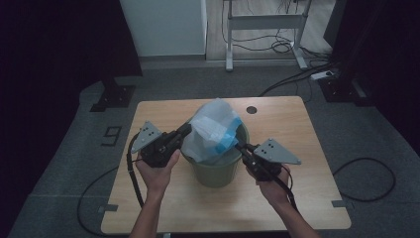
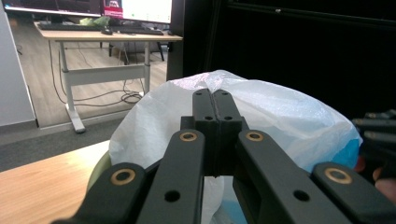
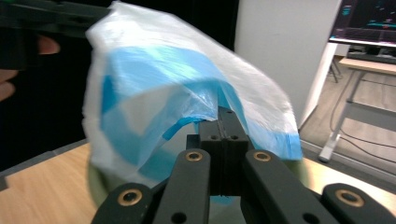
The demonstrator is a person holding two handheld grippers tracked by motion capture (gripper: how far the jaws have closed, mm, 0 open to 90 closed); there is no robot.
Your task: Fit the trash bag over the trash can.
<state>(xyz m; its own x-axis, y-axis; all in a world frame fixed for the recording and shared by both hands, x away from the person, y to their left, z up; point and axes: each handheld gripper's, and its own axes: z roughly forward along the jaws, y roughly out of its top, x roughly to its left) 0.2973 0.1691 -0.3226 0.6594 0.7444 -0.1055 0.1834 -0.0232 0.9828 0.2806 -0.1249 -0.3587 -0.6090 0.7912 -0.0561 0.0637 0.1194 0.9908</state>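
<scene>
From the high view, a green bin point(image 1: 216, 168) stands mid-table point(image 1: 163, 203) with a white-and-blue plastic bag point(image 1: 214, 130) billowing out of it; the left gripper point(image 1: 185, 130) and right gripper point(image 1: 238, 146) pinch its opposite sides. In the left gripper view, the fingers point(image 2: 205, 112) are clamped together on the bag's white film point(image 2: 280, 112). In the right gripper view, the fingers point(image 3: 227, 126) are closed on the bag's blue edge point(image 3: 187, 100).

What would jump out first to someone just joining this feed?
The white and blue plastic bag billowing up out of the green bin at the middle of the wooden table. The left claw is shut on the bag's left edge, and the right claw is shut on its blue-banded right edge, the two holding it above the bin's rim.
</scene>
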